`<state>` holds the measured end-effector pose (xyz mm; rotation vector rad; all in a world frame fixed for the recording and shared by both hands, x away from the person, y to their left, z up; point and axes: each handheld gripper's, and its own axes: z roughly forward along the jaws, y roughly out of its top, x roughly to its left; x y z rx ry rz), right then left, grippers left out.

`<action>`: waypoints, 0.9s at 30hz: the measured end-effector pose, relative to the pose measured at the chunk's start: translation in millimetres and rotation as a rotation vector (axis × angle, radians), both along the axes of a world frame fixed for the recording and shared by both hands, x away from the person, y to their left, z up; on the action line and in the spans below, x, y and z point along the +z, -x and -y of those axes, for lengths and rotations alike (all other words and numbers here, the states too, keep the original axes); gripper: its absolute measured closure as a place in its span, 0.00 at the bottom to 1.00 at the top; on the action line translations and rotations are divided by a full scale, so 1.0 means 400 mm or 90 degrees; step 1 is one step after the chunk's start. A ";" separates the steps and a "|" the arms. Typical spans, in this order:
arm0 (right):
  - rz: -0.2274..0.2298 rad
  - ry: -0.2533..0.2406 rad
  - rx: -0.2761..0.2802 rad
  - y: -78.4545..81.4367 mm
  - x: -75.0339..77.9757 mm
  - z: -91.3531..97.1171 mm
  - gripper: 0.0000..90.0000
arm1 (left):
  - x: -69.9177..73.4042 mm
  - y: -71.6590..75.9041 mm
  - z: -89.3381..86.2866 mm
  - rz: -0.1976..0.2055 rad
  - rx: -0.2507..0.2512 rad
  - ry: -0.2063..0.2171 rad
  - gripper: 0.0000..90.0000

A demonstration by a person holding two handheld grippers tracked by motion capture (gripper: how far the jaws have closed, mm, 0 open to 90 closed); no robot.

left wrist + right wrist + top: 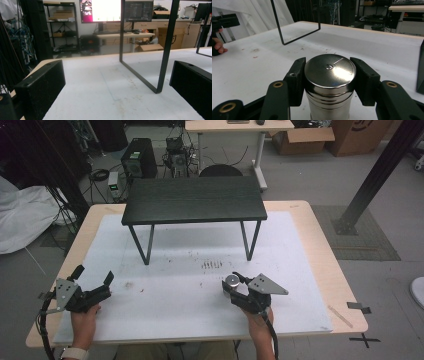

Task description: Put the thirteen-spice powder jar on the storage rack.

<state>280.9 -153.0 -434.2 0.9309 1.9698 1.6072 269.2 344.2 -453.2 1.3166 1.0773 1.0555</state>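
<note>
A shiny metal canister (329, 82) with a flat round lid stands upright between the jaws of my right gripper (329, 75), both pads pressed against its sides just under the lid. In the high view the same canister (231, 280) sits on the white mat at front right of centre, with my right gripper (231, 286) shut on it. At the front left, my left gripper (93, 277) rests low over the mat, jaws wide apart. Nothing lies between the black fingers (42, 87) in the left gripper view.
A small black table (194, 199) with thin metal legs (163, 50) stands on the far half of the white mat (190, 285). Small dark specks (211, 264) lie ahead of the canister. The wooden tabletop's edge (345, 285) borders the mat on the right.
</note>
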 end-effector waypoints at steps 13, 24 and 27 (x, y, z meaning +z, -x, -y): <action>0.014 -0.013 0.014 0.004 0.050 0.003 0.55 | 0.000 0.000 0.000 0.000 0.000 -0.002 0.01; 0.019 -0.017 0.035 0.000 0.105 0.001 0.55 | 0.000 0.000 0.000 -0.001 0.000 -0.001 0.01; 0.020 -0.021 0.040 -0.002 0.119 -0.001 0.55 | 0.000 0.000 0.000 -0.001 0.000 -0.001 0.01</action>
